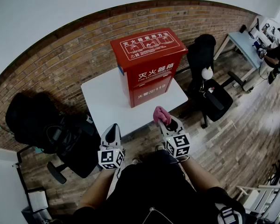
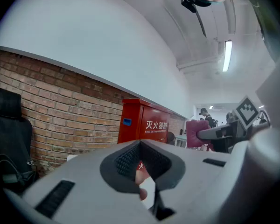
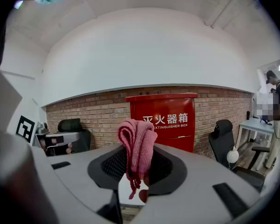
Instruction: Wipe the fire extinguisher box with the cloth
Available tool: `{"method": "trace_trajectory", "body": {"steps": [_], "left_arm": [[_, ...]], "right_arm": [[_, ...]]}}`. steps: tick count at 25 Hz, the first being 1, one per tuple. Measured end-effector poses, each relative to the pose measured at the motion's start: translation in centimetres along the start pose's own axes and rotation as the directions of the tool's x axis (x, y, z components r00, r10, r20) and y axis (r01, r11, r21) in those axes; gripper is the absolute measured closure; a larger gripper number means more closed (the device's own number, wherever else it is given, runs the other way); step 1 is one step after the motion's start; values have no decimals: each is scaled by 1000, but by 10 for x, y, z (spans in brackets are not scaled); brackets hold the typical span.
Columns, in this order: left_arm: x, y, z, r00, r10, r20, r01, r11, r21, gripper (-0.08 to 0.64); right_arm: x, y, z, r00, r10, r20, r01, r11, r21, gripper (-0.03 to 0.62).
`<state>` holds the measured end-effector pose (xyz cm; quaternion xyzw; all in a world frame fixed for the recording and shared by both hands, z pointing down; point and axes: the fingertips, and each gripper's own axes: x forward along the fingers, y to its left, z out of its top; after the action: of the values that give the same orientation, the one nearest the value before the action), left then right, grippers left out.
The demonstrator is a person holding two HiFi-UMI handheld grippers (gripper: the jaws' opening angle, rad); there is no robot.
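- Right gripper (image 1: 164, 121) clamps the cloth (image 1: 160, 114), held short of the box (image 1: 149, 69).
- Left gripper (image 1: 113, 132): jaws together, empty.
- Box stands on the table (image 1: 102, 101); wiping apparently not yet begun.

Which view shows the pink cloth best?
The right gripper view: the pink cloth stands close up, pinched in the right claw, folds clear. The head view shows a small pink bunch; the left gripper view, a distant pink patch.

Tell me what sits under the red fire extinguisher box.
A white table carries the fire extinguisher box. The patch of tabletop beneath its base is covered, so nothing there can be checked.
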<state>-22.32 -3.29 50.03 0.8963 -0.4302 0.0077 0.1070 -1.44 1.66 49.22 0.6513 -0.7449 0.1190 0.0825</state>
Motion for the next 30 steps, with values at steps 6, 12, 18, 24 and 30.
{"method": "trace_trajectory", "body": {"steps": [6, 12, 18, 24, 30], "left_arm": [[-5, 13, -1, 1000, 28, 4, -28, 1000, -7, 541], [-19, 36, 1, 996, 91, 15, -91, 996, -21, 541], [-41, 59, -6, 982, 189, 13, -188, 982, -29, 541], [-58, 69, -2, 957, 291, 8, -291, 956, -31, 541], [-63, 67, -2, 929, 371, 9, -370, 928, -50, 541]], "right_arm": [[13, 4, 4, 1000, 14, 5, -14, 1000, -4, 482], [45, 1, 26, 999, 32, 17, -32, 999, -12, 482], [101, 17, 70, 993, 101, 62, -95, 992, -85, 482], [151, 38, 101, 981, 167, 96, -155, 981, -117, 482], [176, 38, 105, 979, 191, 76, -180, 975, -130, 482]]}}
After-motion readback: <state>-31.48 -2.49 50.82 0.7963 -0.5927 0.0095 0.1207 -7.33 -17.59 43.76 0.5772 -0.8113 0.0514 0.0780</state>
